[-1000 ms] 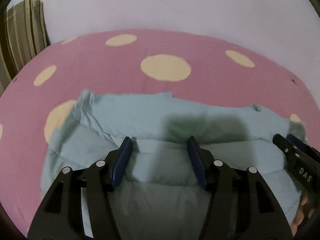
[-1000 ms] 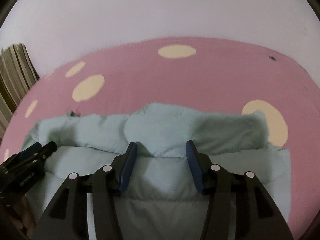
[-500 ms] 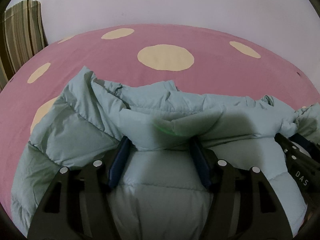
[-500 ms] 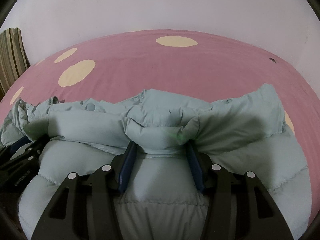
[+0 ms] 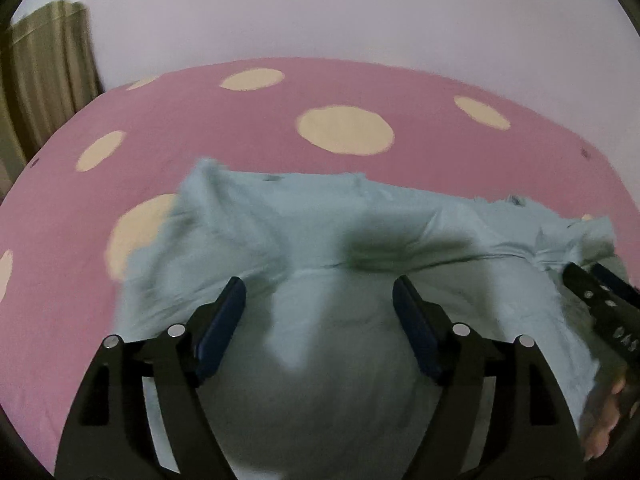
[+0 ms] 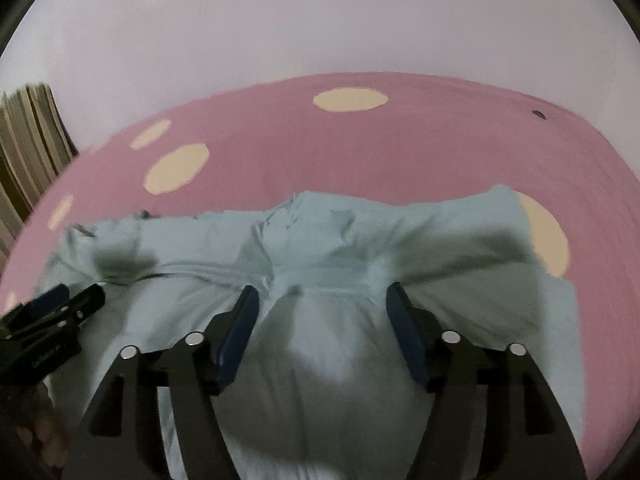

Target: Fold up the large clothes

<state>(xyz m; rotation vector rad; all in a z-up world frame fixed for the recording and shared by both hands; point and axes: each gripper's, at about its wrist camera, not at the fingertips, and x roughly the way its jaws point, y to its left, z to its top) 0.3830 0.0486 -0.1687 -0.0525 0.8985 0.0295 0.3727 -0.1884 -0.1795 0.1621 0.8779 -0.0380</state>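
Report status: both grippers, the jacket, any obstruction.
Left gripper and right gripper both opening, nothing pinched. Pale blue puffer jacket lying folded on pink spotted sheet. No obstruction seen.

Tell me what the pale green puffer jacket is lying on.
The jacket lies on a pink sheet with cream dots, which shows all around it. Whatever is directly beneath the jacket is covered.

A bed covered by a pink sheet [image 5: 248, 128] with large cream polka dots [image 5: 346, 130] fills most of both views. Behind it rises a plain pale wall [image 5: 320, 12], evenly and dimly lit. At the far left hangs a striped curtain [image 5: 44, 80] in olive and tan, blurred, perhaps covering a window. A small dark speck [image 6: 539, 114] marks the sheet near its far right edge.
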